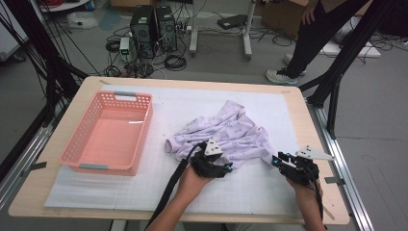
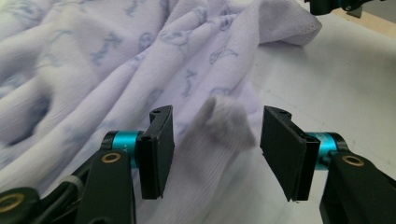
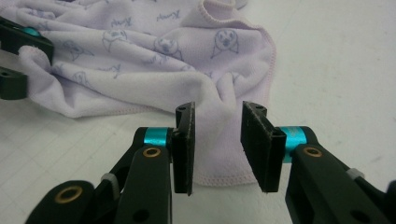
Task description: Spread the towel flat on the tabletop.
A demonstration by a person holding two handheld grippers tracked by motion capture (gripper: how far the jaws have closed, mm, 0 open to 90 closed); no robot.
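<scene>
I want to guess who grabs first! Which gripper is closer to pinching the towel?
Probably the right gripper: its jaws stand narrower, with the towel edge already between them. The left gripper gapes wider around a corner.

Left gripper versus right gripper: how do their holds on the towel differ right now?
The left gripper gapes wider than the right gripper. Left's fingers flank a raised tuft at the towel edge; right's straddle a hemmed corner fold. Both are open with cloth between them, neither clamped.
</scene>
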